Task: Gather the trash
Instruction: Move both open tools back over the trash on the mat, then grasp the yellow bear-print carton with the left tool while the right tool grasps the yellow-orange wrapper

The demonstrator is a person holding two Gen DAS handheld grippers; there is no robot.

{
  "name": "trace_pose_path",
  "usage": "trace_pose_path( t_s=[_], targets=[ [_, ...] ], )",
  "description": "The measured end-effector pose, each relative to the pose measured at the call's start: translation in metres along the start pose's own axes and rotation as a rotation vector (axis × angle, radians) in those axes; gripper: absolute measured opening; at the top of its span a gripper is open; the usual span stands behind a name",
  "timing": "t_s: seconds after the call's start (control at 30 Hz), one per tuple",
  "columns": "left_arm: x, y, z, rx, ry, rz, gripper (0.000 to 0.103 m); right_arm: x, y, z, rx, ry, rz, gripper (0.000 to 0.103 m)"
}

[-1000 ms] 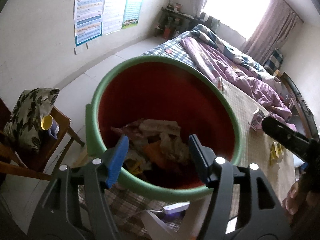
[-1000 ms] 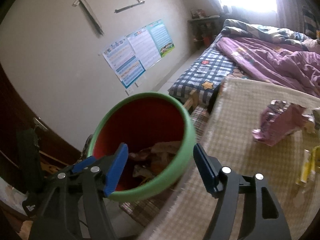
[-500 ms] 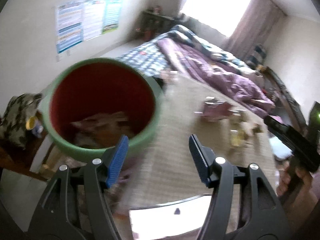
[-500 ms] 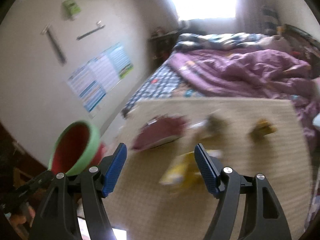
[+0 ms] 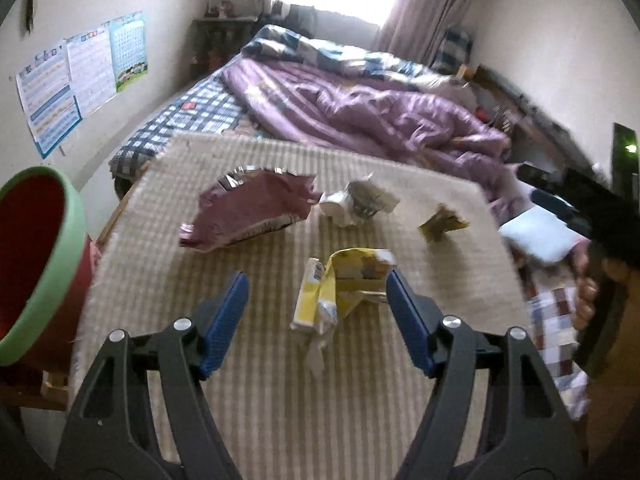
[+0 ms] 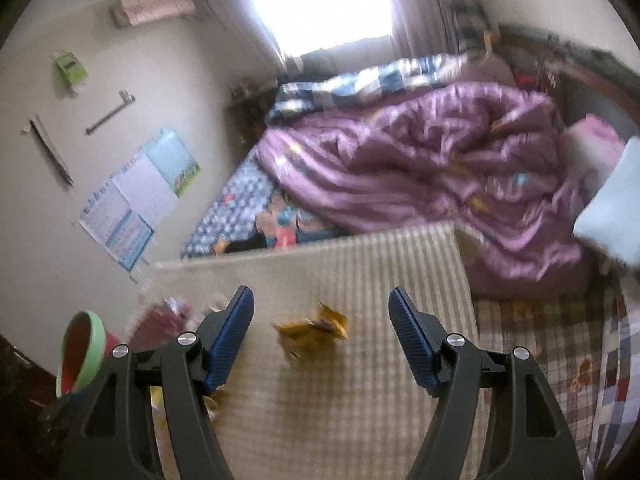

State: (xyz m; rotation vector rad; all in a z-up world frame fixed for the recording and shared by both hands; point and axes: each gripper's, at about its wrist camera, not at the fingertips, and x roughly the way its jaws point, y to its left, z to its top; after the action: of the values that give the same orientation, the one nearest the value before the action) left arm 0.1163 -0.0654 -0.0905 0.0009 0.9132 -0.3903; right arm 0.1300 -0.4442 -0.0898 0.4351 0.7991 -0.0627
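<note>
Trash lies on a beige woven mat [image 5: 256, 360] on the bed. A torn maroon snack bag [image 5: 248, 210], a crumpled white wrapper [image 5: 358, 200], a small gold wrapper [image 5: 442, 224] and a yellow wrapper with a white strip [image 5: 340, 284] show in the left wrist view. My left gripper [image 5: 316, 320] hovers over the yellow wrapper, its jaws opening, gripping nothing. The red bin with a green rim [image 5: 36, 256] stands at far left. My right gripper [image 6: 320, 334] is open above the gold wrapper [image 6: 312, 330], empty. The bin [image 6: 82, 354] sits low left there.
A rumpled purple quilt [image 5: 360, 112] and checked bedding [image 5: 180, 120] fill the bed beyond the mat. Posters [image 5: 80, 76] hang on the left wall. A hand with the right gripper's black body [image 5: 592, 216] is at the right edge. A white pillow [image 6: 616, 204] lies at right.
Both grippers have swung right, away from the bin and over the mat. The bin slid from the centre to the left edge of both views. The left jaws stand wider.
</note>
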Motion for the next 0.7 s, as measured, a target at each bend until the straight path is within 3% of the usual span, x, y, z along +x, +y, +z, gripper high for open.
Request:
trace_pose_path(
  t_s=[0.13,0.27,0.33,0.37,0.4,0.47,0.53,0.63,0.7],
  targets=[
    [0.038,-0.001,-0.002,-0.022,0.084,0.026,0.068,0.033,-0.019,-0.011,0.051,0.079,0.030,0.068],
    [0.058,0.004,-0.010,-0.057,0.139,0.031,0.066,0.060,-0.010,-0.013,0.028,0.135,0.057,0.068],
    [0.059,0.005,-0.013,-0.078,0.141,0.021,0.061,0.072,-0.005,-0.014,0.009,0.162,0.065,0.068],
    [0.059,0.006,-0.013,-0.090,0.139,0.015,0.054,0.077,-0.002,-0.015,0.006,0.170,0.068,0.068],
    [0.061,0.006,-0.013,-0.093,0.149,0.016,0.040,0.081,0.000,-0.015,0.005,0.178,0.073,0.068],
    [0.062,0.009,-0.015,-0.096,0.179,0.013,0.027,0.091,0.002,-0.016,0.004,0.198,0.085,0.068],
    [0.058,0.012,-0.018,-0.117,0.178,0.007,0.024,0.098,0.005,-0.019,0.003,0.221,0.090,0.068],
    [0.048,0.012,-0.021,-0.140,0.163,-0.001,0.022,0.099,0.008,-0.022,0.011,0.227,0.103,0.048],
    [0.043,0.008,-0.020,-0.144,0.146,-0.008,0.022,0.097,0.011,-0.022,0.010,0.224,0.105,0.045]
  ],
)
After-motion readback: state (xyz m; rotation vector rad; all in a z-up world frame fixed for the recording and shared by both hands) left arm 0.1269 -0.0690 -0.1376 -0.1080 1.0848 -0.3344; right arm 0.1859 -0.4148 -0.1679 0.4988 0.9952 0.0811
